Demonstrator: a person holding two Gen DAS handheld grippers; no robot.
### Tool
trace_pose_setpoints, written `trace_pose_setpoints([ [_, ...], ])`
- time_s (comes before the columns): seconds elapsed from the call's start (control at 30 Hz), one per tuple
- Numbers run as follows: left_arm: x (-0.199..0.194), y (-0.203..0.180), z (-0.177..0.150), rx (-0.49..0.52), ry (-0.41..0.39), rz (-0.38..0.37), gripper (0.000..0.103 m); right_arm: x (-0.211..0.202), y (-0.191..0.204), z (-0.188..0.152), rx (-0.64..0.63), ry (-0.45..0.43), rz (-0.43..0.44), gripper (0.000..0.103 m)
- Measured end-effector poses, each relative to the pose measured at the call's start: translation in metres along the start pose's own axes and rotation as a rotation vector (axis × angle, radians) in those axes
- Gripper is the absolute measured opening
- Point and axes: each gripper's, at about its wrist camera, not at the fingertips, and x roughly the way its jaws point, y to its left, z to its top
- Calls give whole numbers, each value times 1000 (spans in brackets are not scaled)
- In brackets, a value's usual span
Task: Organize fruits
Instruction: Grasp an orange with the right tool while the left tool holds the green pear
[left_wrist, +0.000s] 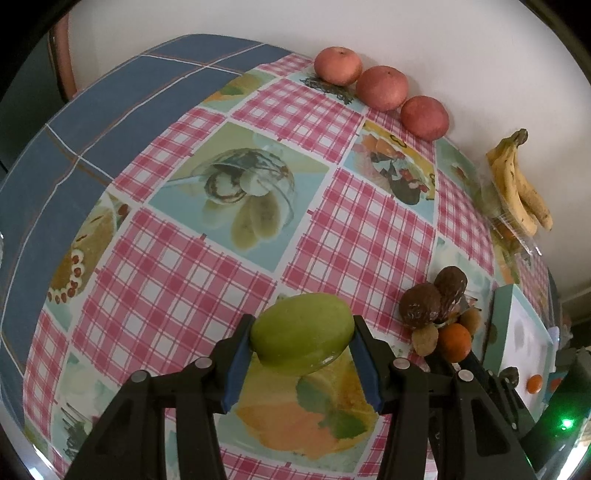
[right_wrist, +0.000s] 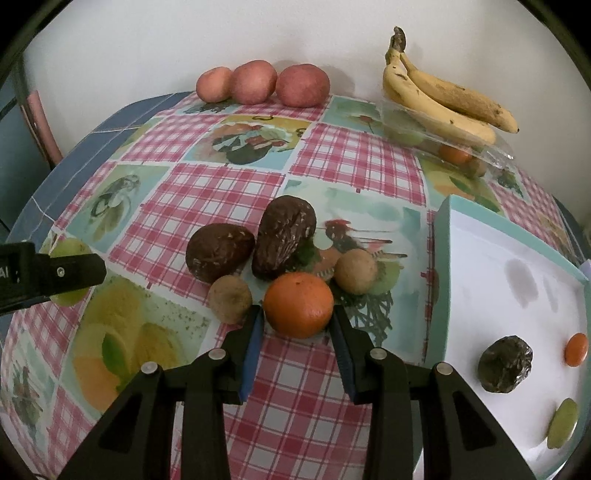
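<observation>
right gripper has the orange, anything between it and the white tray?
Nothing visible. The right gripper is shut on the orange; the white tray lies just to its right, with only bare tablecloth between. The tan round fruit sits behind that line.

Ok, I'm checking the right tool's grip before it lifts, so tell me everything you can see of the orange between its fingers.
The orange is a small, round, bright orange citrus with a finely dimpled, matte peel and a tiny dark dot on top. It sits on the checked tablecloth, whole and unpeeled. The right tool is closed on it, blue pads against both sides. A small tan fruit lies just left, another behind right.
</observation>
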Motion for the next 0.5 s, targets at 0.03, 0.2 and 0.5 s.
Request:
trace_pose_setpoints([
  [0.03, 1, 0, 0, 2, 2, -1, 54, 0, 0, 0, 0, 2, 2, 38],
  [0.2, 5, 0, 0, 2, 18, -4, 54, -1, 0, -2, -11, 4, -1, 35],
  [0.5, 4, -2, -1, 14, 15, 7, 54, -10, -2, -12, 26, 36, 2, 23],
])
